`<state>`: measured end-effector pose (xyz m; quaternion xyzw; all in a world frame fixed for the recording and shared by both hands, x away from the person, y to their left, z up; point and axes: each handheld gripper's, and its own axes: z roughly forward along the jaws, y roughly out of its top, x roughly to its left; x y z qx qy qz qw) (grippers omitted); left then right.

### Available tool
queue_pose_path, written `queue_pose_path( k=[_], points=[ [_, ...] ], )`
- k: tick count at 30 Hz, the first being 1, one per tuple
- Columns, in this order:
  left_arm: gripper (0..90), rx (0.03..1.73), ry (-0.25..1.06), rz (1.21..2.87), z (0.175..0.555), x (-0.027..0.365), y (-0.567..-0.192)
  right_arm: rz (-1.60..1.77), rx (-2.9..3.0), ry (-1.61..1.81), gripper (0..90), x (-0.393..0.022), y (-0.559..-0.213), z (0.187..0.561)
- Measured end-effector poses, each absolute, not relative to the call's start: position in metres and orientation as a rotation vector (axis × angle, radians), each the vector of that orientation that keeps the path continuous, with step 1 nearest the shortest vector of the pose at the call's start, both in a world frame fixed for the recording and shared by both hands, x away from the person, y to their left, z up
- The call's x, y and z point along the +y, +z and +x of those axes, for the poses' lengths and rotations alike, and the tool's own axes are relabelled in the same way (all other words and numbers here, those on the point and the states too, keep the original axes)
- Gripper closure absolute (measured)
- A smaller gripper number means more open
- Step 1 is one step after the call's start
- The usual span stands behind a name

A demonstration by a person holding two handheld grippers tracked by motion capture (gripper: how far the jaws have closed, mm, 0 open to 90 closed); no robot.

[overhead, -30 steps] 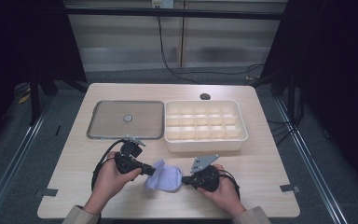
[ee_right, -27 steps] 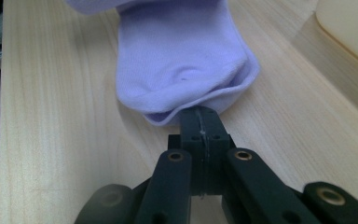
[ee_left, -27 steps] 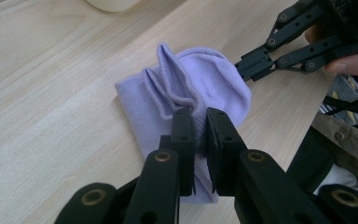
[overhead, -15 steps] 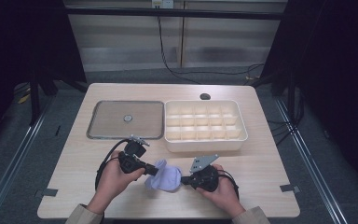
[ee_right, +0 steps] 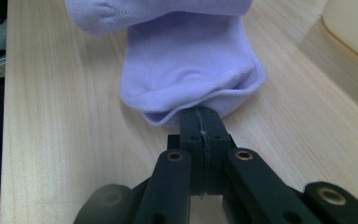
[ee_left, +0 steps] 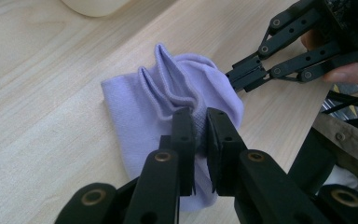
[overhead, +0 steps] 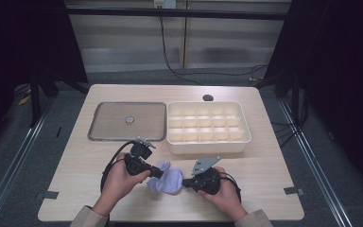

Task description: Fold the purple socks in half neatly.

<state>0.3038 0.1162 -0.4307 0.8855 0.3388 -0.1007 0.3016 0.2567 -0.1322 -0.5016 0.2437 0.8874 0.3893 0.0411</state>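
I see both hands low, left gripper (overhead: 157, 173) and right gripper (overhead: 185, 181) each clamped on the sock (overhead: 166, 177), probably resting on the wooden table (overhead: 264, 156).

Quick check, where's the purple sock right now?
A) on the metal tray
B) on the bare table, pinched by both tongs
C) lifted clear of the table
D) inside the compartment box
B: the purple sock lies on the table, with the left tongs and right tongs each clamped on an edge.
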Motion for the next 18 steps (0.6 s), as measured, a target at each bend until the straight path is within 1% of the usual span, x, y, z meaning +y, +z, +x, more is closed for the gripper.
queue_pose_path(
  k=[18],
  points=[
    [82.3, 0.869, -0.275, 2.38, 0.304, 0.104, -0.433, 0.742, 2.704, 1.196, 89.6, -0.131, -0.502, 0.256]
  ],
)
